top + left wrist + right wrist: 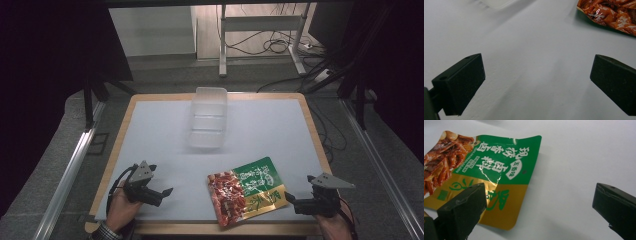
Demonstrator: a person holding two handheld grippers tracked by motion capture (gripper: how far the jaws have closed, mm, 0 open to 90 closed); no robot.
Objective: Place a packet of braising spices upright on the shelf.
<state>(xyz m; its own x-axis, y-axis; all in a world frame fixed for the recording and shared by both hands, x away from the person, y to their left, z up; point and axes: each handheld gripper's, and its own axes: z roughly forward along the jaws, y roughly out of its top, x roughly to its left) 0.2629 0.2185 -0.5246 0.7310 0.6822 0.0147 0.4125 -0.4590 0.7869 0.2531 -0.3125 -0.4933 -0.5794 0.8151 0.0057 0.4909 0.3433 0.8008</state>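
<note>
Flat snack pouch, green, gold and red printed foil-plastic [247,191]: glossy, creased, glare on film. Clear rectangular plastic container [208,117]: translucent, smooth. White table sheet [160,130]: matt, smooth; light wooden border. Black gripper jaw blocks: matt, faintly scuffed.

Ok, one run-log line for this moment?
left hand-held gripper: open, empty | right hand-held gripper: open, beside snack pouch | clear container: untouched

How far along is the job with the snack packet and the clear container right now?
Nothing looks done yet: the snack packet lies flat on the white mat, apart from the empty clear container farther back. In hand: the right gripper, jaws open, sits just beside the packet's edge; the left gripper is open over bare mat. Left, most likely: gripping the packet and moving it to the container.
</note>
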